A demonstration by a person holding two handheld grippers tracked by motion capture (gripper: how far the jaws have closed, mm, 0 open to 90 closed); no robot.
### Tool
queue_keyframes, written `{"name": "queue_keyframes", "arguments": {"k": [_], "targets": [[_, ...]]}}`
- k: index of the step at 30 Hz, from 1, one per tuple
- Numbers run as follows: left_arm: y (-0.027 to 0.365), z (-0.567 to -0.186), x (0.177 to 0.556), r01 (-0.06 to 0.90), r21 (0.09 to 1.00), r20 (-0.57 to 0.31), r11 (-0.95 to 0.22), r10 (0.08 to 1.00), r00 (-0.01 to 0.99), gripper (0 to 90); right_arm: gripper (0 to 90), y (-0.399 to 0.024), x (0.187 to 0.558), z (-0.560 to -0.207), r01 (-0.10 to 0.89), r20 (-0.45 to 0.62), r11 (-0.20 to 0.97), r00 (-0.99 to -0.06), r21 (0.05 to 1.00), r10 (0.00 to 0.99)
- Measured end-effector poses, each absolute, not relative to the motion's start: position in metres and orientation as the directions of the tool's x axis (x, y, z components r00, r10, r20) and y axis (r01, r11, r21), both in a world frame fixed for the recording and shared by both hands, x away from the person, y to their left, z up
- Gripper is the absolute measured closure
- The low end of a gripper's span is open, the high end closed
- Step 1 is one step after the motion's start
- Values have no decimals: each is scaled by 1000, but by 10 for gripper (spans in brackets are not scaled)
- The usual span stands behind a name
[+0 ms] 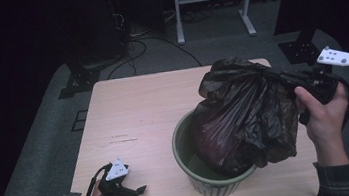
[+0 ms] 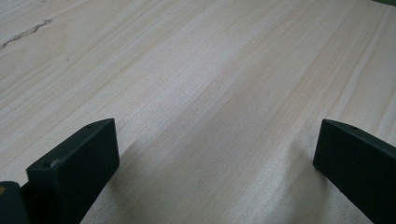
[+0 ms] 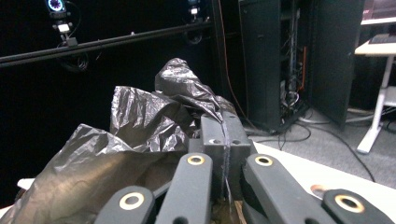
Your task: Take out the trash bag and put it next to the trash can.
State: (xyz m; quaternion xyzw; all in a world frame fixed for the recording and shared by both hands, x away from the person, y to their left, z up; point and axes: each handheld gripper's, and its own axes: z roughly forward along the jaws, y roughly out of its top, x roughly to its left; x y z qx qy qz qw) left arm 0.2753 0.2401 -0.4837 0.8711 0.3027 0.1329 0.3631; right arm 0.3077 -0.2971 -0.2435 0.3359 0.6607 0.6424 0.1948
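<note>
A black plastic bag point(image 1: 247, 114), full and crumpled, hangs partly out of a round green bin point(image 1: 191, 169) on the right half of the wooden table point(image 1: 134, 113). My right gripper point(image 1: 280, 76) is shut on the bag's gathered top edge; in the right gripper view the thin film point(image 3: 187, 95) runs pinched between the two closed jaws at my right gripper point(image 3: 225, 130). The bag's lower part still sits inside the bin. My left gripper point(image 1: 141, 188) rests low at the table's near left corner, jaws wide open over bare wood, my left gripper point(image 2: 215, 149) holding nothing.
Grey carpet surrounds the table. A white desk frame point(image 1: 212, 2) and cables point(image 1: 140, 44) lie on the floor beyond the far edge. Dark cabinets point(image 3: 289, 56) stand behind in the right gripper view.
</note>
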Motion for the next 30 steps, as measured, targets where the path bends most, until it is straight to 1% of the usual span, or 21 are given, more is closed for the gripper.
{"name": "queue_keyframes", "arguments": {"k": [15, 24, 30], "targets": [[240, -484, 275, 431, 713, 11, -553, 624, 781, 0, 900, -310, 331, -186, 103, 114, -60, -670, 993, 733], [240, -484, 275, 431, 714, 11, -552, 624, 781, 0, 900, -329, 347, -151, 53, 94, -78, -617, 996, 781], [240, -484, 276, 431, 712, 12, -554, 624, 781, 0, 900, -334, 352, -138, 36, 84, -78, -603, 996, 793]]}}
